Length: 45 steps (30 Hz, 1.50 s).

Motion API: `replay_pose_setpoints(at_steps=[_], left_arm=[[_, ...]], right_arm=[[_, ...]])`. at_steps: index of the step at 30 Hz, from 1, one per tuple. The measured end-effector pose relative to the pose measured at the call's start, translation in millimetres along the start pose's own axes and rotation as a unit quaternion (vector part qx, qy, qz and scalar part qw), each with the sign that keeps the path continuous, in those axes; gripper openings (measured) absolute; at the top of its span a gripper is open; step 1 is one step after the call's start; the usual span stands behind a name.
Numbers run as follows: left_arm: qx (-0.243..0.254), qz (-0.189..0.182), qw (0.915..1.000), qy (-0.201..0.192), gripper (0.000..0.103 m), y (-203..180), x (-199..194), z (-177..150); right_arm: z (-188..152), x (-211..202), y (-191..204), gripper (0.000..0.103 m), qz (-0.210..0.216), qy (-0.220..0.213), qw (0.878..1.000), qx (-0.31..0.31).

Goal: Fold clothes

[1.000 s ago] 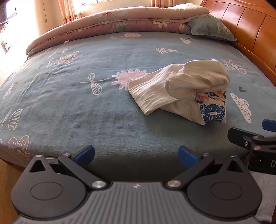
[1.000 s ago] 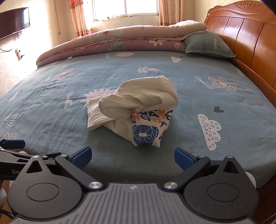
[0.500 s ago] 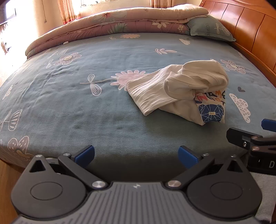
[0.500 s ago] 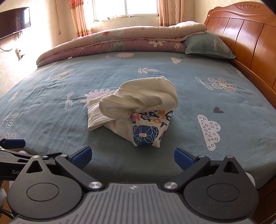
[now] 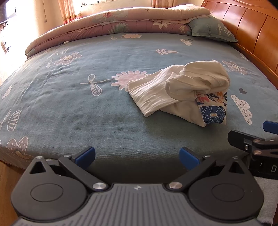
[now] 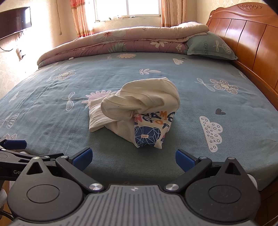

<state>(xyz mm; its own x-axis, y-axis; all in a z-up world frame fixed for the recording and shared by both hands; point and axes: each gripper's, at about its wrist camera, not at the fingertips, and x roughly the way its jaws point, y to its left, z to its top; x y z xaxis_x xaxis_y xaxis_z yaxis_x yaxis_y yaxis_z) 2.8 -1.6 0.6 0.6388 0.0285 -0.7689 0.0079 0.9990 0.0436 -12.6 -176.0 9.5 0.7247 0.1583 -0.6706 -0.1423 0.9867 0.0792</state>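
A cream garment (image 5: 180, 90) (image 6: 139, 104) with a blue and multicoloured print lies crumpled in a heap on the teal flowered bedsheet (image 5: 86, 107) (image 6: 208, 97). My left gripper (image 5: 137, 157) is open at the near edge of the bed, well short of the heap and to its left. My right gripper (image 6: 133, 159) is open too, straight in front of the printed end with bare sheet between. Nothing is between either pair of fingers. Each gripper shows at the side of the other's view: the right one (image 5: 260, 139) and the left one (image 6: 13, 147).
A folded pink and beige quilt (image 6: 121, 41) runs along the far side of the bed. A teal pillow (image 6: 210, 47) rests against the wooden headboard (image 6: 252, 40) on the right. A dark screen (image 6: 13, 20) hangs on the left wall, and a window (image 6: 126, 7) is behind.
Both grippers have held almost still, with only a slight drift of the view. The garment has not moved.
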Motion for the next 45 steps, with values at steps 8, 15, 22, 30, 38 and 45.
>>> replay_pose_setpoints(at_steps=[8,15,22,30,38,45], left_arm=[[0.0,0.004,1.0,-0.001,0.102,2,5,8],[0.002,0.0,1.0,-0.001,0.102,2,11,12],[0.005,-0.01,0.9999,-0.005,0.102,2,20,18],[0.015,-0.012,0.9998,-0.002,0.102,-1,36,31],[0.045,-0.029,0.9986,0.003,0.102,-17,61,55],[0.063,-0.048,0.9968,-0.001,0.102,-36,87,84]], right_arm=[[7,5,-1,0.103,0.0,-0.001,1.0,0.0],[13,12,-2,0.103,-0.001,0.0,1.0,-0.002],[17,25,-5,0.103,-0.002,0.008,1.0,-0.003],[24,42,-12,0.103,-0.011,0.02,1.0,-0.005],[31,62,-20,0.103,-0.007,0.027,1.0,-0.007],[37,75,-36,0.103,-0.018,0.029,0.999,-0.003]])
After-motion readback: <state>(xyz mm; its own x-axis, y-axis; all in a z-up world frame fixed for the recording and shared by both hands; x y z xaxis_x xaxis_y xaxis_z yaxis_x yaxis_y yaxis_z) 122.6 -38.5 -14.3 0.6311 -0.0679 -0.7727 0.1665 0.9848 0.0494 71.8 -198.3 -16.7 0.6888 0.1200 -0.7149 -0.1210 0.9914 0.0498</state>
